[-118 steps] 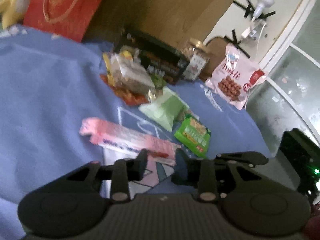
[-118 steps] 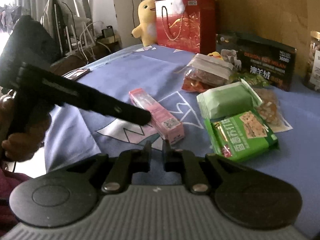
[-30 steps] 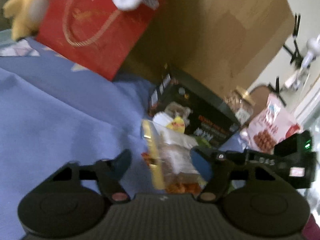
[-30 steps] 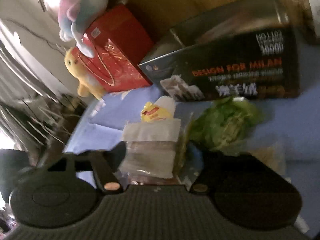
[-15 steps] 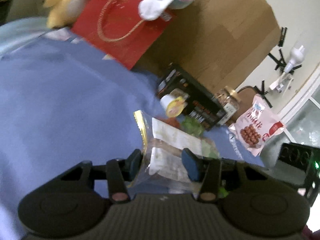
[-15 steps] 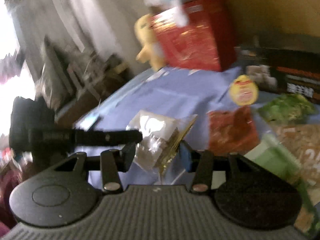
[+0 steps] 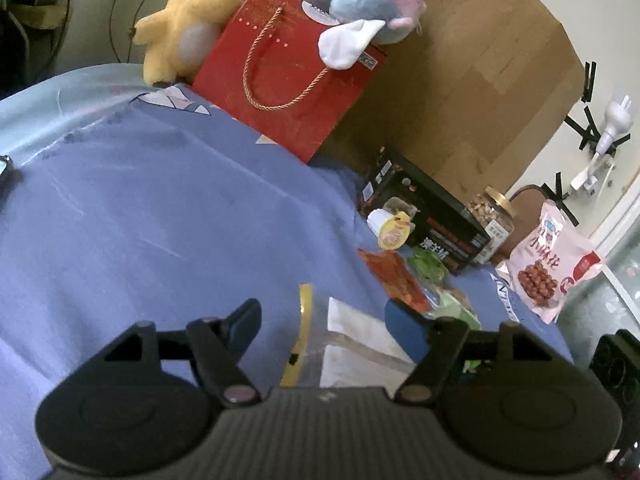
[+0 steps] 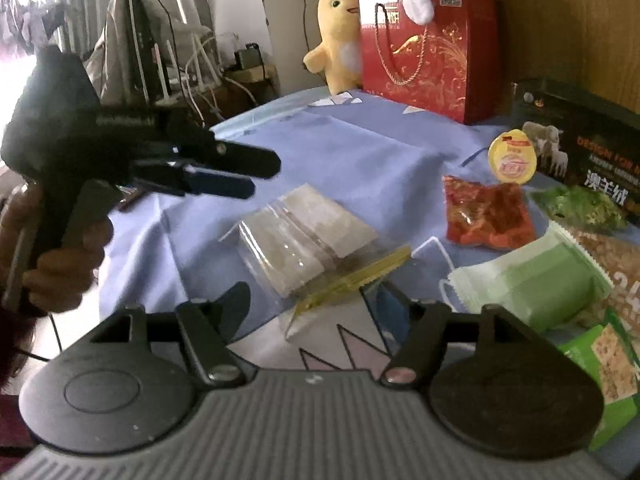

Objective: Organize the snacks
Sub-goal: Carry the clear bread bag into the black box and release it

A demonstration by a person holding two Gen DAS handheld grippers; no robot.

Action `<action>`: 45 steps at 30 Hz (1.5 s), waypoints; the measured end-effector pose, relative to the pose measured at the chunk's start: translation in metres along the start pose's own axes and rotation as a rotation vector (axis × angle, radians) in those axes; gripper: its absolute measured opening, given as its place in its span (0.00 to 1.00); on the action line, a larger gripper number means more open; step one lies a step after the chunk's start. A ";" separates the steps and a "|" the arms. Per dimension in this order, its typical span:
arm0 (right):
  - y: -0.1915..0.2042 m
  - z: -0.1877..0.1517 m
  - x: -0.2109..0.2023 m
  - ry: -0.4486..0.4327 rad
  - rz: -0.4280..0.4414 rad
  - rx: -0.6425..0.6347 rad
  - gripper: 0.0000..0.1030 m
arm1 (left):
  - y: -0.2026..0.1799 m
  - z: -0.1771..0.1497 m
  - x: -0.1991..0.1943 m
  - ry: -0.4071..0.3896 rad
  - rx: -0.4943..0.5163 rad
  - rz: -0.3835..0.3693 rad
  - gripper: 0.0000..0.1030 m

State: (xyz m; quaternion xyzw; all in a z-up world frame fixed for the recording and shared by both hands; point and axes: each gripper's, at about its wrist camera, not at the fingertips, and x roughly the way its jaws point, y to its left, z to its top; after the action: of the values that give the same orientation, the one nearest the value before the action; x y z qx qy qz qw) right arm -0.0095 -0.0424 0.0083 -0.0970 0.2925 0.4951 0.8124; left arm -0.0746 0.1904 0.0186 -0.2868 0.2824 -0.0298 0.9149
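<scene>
A clear zip bag (image 8: 316, 246) with a yellow seal and pale snack blocks inside lies flat on the blue cloth (image 8: 320, 148). It also shows in the left wrist view (image 7: 340, 344). My left gripper (image 7: 324, 320) is open, its jaws either side of the bag and apart from it. It shows in the right wrist view (image 8: 224, 172), hovering left of the bag. My right gripper (image 8: 310, 308) is open and empty, just short of the bag's sealed end. A red snack pack (image 8: 486, 210), a green pack (image 8: 532, 284) and a yellow-lidded cup (image 8: 512, 160) lie to the right.
A black box (image 8: 588, 160), a red gift bag (image 8: 428, 52) and plush toys (image 7: 188, 20) stand at the back. A nut jar (image 7: 492, 210) and a pink snack bag (image 7: 552, 264) stand at the far right. A green biscuit pack (image 8: 604, 364) lies near the right gripper.
Both grippers held the clear zip bag half a second ago. Both have opened and let go, and the bag now lies flat on the cloth, away from the other snacks.
</scene>
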 end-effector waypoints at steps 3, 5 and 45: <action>0.004 0.000 0.005 0.000 -0.023 -0.026 0.70 | -0.002 -0.003 0.012 0.048 0.014 -0.008 0.63; 0.008 0.001 0.008 -0.001 -0.042 -0.047 0.68 | -0.006 -0.007 0.022 0.070 0.035 -0.013 0.52; -0.171 0.103 -0.041 -0.328 -0.379 0.148 0.51 | -0.131 0.141 0.184 -0.097 0.254 -0.231 0.50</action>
State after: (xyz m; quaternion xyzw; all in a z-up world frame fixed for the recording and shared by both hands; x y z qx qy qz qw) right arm 0.1633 -0.1109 0.0924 -0.0086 0.1689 0.3205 0.9320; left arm 0.1689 0.1133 0.0933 -0.2006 0.1971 -0.1562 0.9468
